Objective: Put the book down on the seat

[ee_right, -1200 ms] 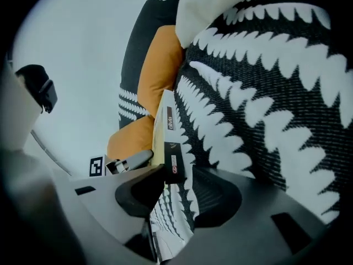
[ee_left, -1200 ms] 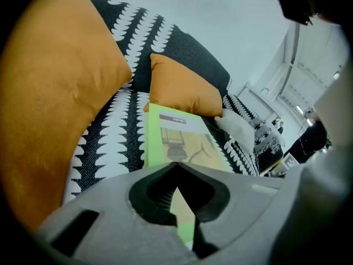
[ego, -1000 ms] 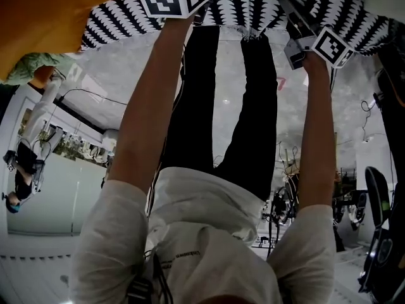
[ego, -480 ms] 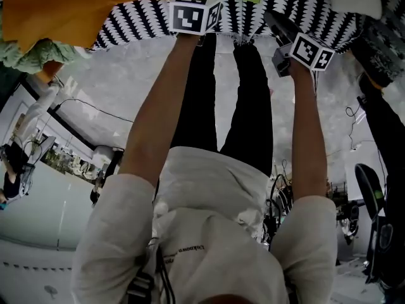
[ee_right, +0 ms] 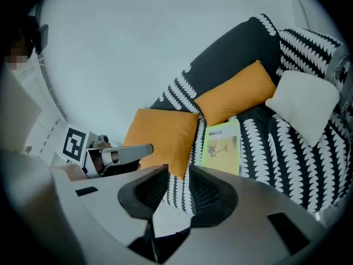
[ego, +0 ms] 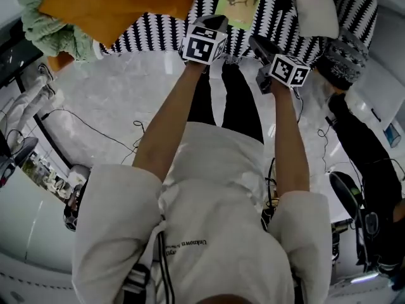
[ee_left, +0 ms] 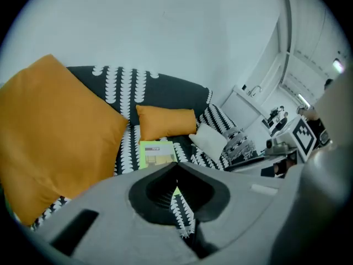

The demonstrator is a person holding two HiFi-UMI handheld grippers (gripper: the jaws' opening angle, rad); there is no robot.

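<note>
A yellow-green book (ego: 239,2) lies flat on the black-and-white patterned sofa seat (ego: 158,27), between the cushions, with nothing holding it. Both grippers hover in front of the sofa, apart from the book. My left gripper (ego: 212,23) has its tips together and nothing between them; in its own view the book (ee_left: 157,153) lies just beyond the jaws (ee_left: 176,163). To its right, my right gripper (ego: 256,43) stands open and empty, with the book (ee_right: 222,148) showing past its jaws (ee_right: 178,170).
A large orange cushion (ego: 114,5) and a green blanket (ego: 54,30) sit at the sofa's left. A smaller orange cushion (ee_left: 165,121) and a white cushion (ego: 316,14) lie right of the book. Dark clothing (ego: 367,151) and cables lie on the marble floor at right.
Both grippers have drawn up and back from the sofa edge. More of the seat shows now, with the whole book lying on it. The right gripper has rolled.
</note>
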